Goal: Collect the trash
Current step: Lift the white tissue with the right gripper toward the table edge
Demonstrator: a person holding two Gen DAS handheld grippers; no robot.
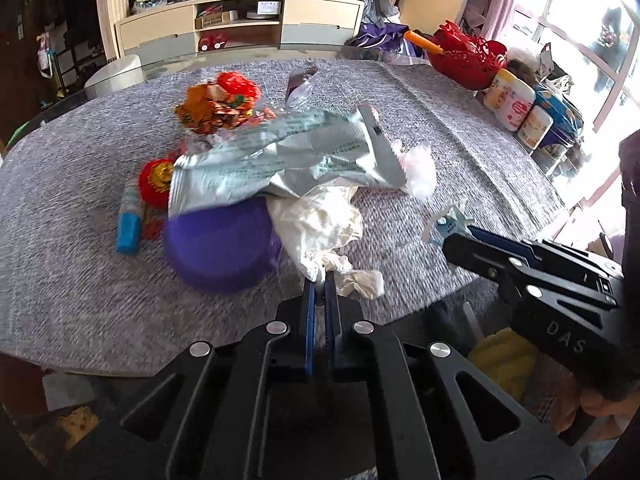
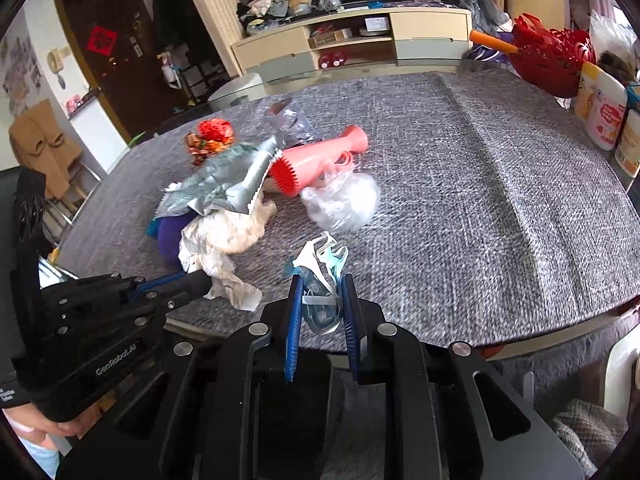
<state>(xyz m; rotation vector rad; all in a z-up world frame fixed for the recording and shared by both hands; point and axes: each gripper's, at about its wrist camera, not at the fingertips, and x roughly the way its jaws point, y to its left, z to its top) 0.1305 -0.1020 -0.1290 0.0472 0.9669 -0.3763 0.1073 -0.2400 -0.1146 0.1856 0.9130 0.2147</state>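
My left gripper [image 1: 319,280] is shut on a corner of crumpled white paper [image 1: 320,224] at the near edge of the grey-clothed table [image 1: 80,280]; it also shows in the right wrist view [image 2: 200,280]. A silver foil wrapper [image 1: 280,156] lies over a purple bowl [image 1: 220,248] beside the paper. My right gripper [image 2: 320,286] is shut on a pale blue and white plastic scrap [image 2: 320,264]; it shows at the right of the left wrist view [image 1: 456,240]. A crumpled clear plastic bag [image 2: 344,200] and a pink brush [image 2: 316,156] lie farther in.
Red and orange wrappers [image 1: 220,104], a blue-capped tube [image 1: 130,220] and a clear wrapper [image 2: 292,124] lie on the cloth. A red basket [image 1: 464,56] and several white canisters [image 1: 512,104] stand along the right edge. A cabinet [image 1: 240,28] stands behind.
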